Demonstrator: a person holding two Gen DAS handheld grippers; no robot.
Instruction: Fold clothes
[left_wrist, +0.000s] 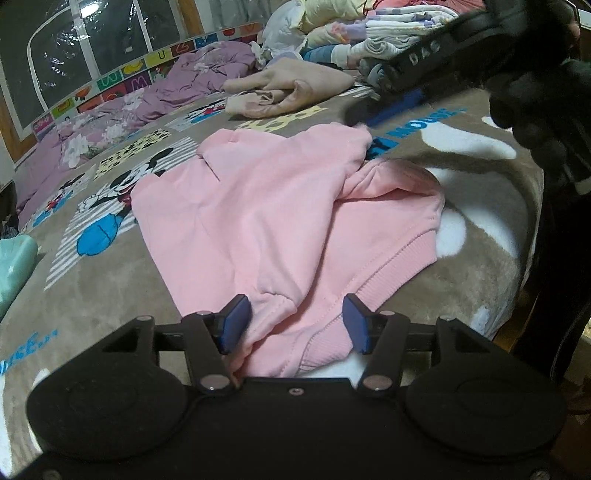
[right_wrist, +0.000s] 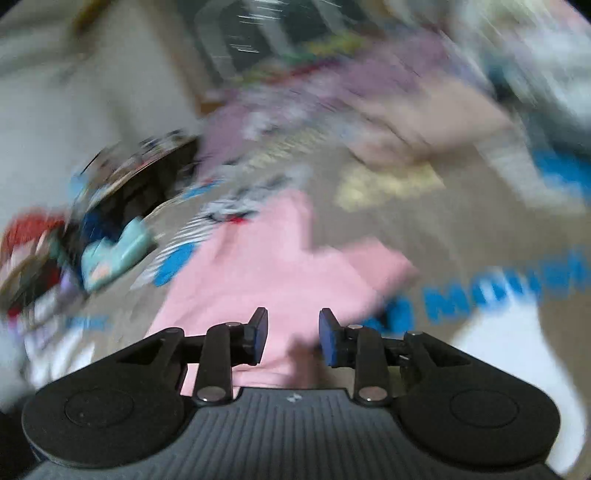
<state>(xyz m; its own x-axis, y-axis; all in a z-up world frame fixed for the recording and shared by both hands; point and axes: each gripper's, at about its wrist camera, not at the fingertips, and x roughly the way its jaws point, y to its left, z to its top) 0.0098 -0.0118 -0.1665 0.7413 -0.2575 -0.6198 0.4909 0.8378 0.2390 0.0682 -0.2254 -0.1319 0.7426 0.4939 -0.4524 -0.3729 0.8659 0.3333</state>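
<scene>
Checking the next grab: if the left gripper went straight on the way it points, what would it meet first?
Probably the pink garment: its ribbed hem already lies between the left gripper's open fingers, unpinched, so it would push further into that cloth on the blanket.

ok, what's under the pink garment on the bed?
The pink garment lies on a brown cartoon-print blanket, which shows all around it. The print directly beneath is covered, and so is anything tucked inside the garment's folds.
</scene>
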